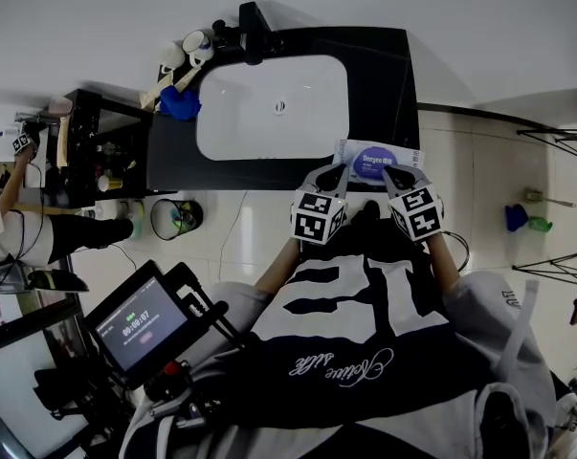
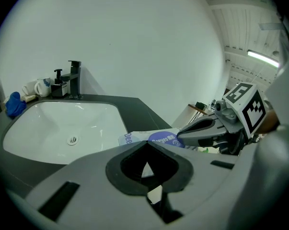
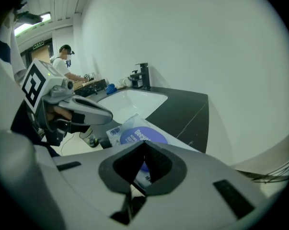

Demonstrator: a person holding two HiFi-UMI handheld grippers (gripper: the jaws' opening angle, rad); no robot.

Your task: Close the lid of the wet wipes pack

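The wet wipes pack (image 1: 376, 162) lies on the front edge of the dark counter (image 1: 384, 75), right of the sink. It is white with a round purple lid (image 2: 164, 139) that lies flat on its top (image 3: 140, 136). My left gripper (image 1: 329, 176) hovers at the pack's near left corner, and my right gripper (image 1: 399, 177) at its near right corner. Both have their jaws together and hold nothing. In the left gripper view the left gripper (image 2: 146, 143) points over the pack, with the right gripper (image 2: 202, 130) just beyond. The right gripper (image 3: 144, 145) faces the left gripper (image 3: 82, 111) across the lid.
A white basin (image 1: 269, 108) with a black tap (image 1: 255, 22) fills the counter's left part. Cups (image 1: 194, 44) and a blue cloth (image 1: 180, 103) sit at its far left. A dark shelf (image 1: 97, 151), a floor bin (image 1: 176, 218) and a person (image 1: 11, 228) are further left.
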